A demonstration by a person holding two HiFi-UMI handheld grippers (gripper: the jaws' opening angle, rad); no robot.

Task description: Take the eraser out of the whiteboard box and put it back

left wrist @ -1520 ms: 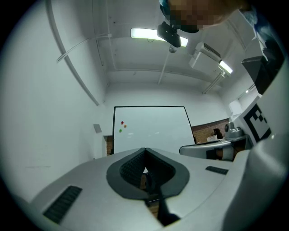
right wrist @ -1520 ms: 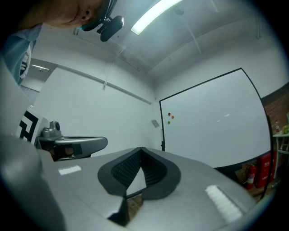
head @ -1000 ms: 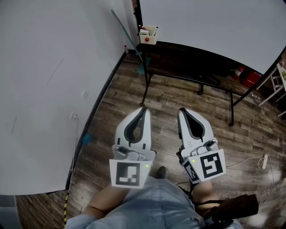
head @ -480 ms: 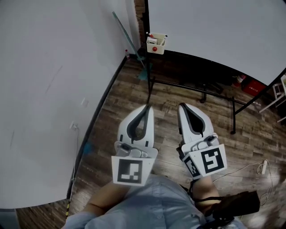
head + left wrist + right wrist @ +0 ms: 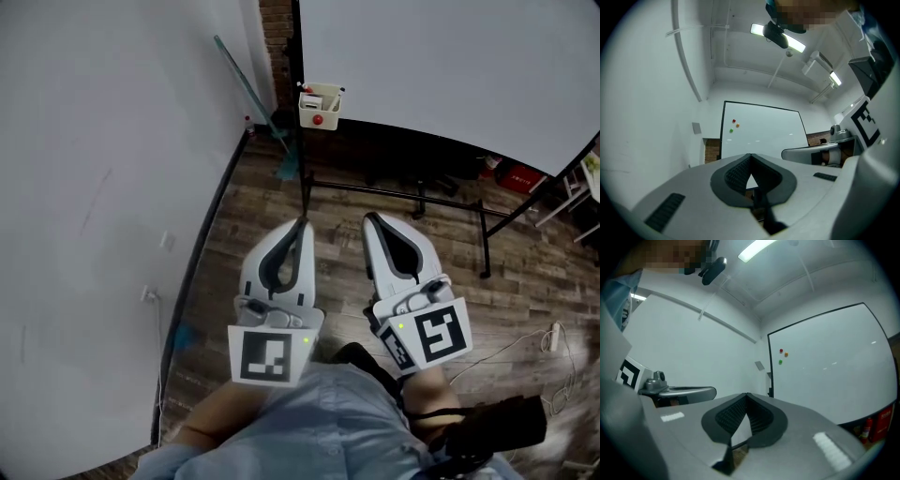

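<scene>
Forearms reach up from the bottom edge of the head view, on either side of a pale blue shirt [image 5: 314, 427]. Each carries a gripper with its marker cube nearest the camera. The left gripper [image 5: 302, 225] sits just left of centre, and its own view shows the jaws [image 5: 750, 155] closed tip to tip with nothing between them. The right gripper [image 5: 368, 218] lies beside it, just right of centre and not touching it. Its jaws [image 5: 746, 394] are likewise pressed together and empty.

Dark wooden floor [image 5: 253, 216] runs beneath both. A white power strip [image 5: 556, 336] lies on it at the right edge. A white wall [image 5: 94, 187] fills the left side of the frame, with a teal-handled broom [image 5: 253, 94] leaning against it.

Beyond the grippers are the black legs of a stand [image 5: 486, 234] and a red fire extinguisher [image 5: 516, 175]. The cream whiteboard box [image 5: 319, 105] hangs top centre, at the lower left corner of the whiteboard [image 5: 450, 66], well apart from both grippers. Small items stick up from it, but the eraser cannot be picked out. Three small magnets [image 5: 734, 124] dot the board.
</scene>
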